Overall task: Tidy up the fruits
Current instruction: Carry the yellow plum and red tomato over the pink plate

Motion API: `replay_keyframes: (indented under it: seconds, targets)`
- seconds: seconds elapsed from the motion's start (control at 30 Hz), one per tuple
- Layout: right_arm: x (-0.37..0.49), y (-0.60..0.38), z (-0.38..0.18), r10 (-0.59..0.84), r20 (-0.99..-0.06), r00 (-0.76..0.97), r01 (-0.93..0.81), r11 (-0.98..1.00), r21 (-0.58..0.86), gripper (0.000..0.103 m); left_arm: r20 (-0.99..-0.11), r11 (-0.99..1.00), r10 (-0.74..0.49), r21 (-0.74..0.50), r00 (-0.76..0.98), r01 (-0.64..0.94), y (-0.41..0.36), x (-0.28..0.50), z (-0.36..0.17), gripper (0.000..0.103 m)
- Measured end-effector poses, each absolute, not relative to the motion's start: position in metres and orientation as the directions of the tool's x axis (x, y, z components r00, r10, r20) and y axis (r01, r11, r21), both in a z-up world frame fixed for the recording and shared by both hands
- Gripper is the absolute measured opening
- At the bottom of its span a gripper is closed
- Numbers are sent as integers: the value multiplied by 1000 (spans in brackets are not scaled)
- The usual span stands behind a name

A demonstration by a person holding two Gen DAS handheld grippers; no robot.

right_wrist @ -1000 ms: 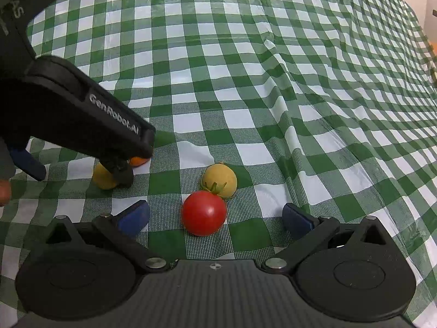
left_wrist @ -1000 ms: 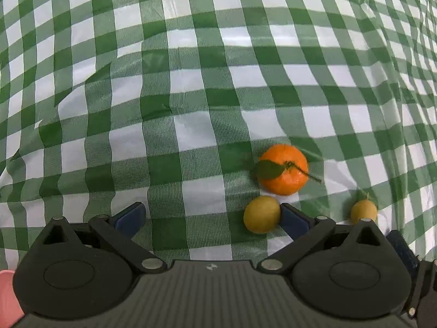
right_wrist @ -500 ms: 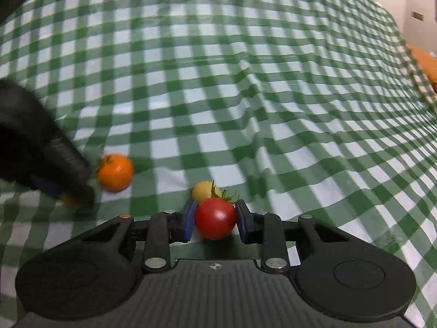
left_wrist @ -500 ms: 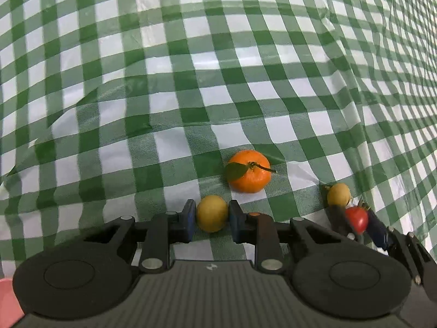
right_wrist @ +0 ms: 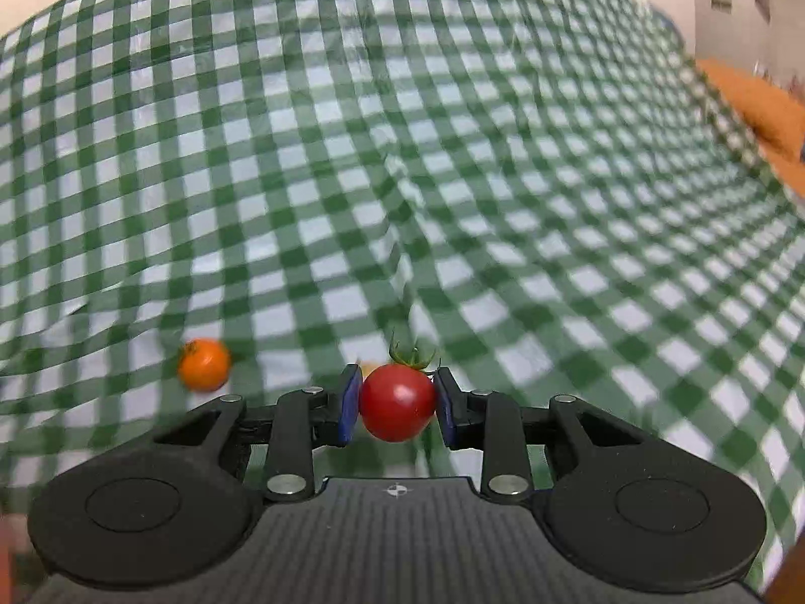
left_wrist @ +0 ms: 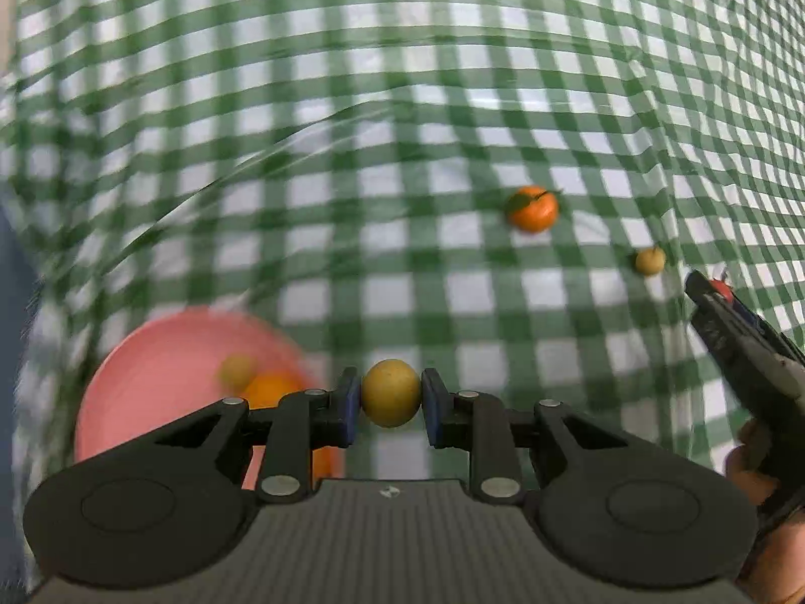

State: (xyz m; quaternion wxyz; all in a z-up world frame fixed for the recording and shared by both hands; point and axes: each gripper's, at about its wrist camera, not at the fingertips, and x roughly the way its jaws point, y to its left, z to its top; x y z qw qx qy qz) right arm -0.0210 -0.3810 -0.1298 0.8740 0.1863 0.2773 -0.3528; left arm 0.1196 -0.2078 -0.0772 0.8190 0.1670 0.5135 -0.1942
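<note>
My left gripper (left_wrist: 391,395) is shut on a small yellow fruit (left_wrist: 391,392) and holds it above the cloth, just right of a pink plate (left_wrist: 166,367). The plate holds an orange fruit (left_wrist: 271,390) and a small yellow fruit (left_wrist: 236,370). My right gripper (right_wrist: 397,402) is shut on a red tomato (right_wrist: 397,401) with a green stem, lifted off the cloth. A mandarin with a leaf (left_wrist: 532,209) lies on the cloth and also shows in the right wrist view (right_wrist: 204,365). Another small yellow fruit (left_wrist: 650,260) lies near it.
A wrinkled green-and-white checked cloth (left_wrist: 402,100) covers the whole surface. The right gripper with the tomato shows at the right edge of the left wrist view (left_wrist: 724,302). An orange cushion-like thing (right_wrist: 754,100) lies beyond the cloth's far right edge.
Both grippers, each shut on its fruit, have lifted and pulled back. The left one swung left so the pink plate came into view. The mandarin and yellow fruit stayed on the cloth.
</note>
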Motion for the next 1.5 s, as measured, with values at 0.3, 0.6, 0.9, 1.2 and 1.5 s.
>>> replay_keyframes:
  seconds: [0.3, 0.6, 0.9, 1.2, 1.5]
  targets:
    - [-74, -317, -105, -333, -691, 642, 621, 754, 214, 32, -907, 934, -83, 74, 412, 349, -106, 79, -42, 28]
    - [-83, -231, -61, -165, -661, 732, 421, 872, 248, 32, -897, 980, -71, 19, 437, 198, -6, 42, -19, 28]
    - [-83, -183, -37, -79, -640, 764, 277, 936, 215, 32, -883, 988, -116, -54, 455, 146, 43, 27, -10, 28]
    - [-79, -168, -34, -63, -634, 771, 197, 970, 143, 32, -883, 987, -137, -81, 450, 141, 46, 35, -15, 28]
    - [-51, -159, -46, -19, -642, 767, 98, 991, 87, 32, -889, 986, -132, -74, 439, 147, 29, 71, -23, 28]
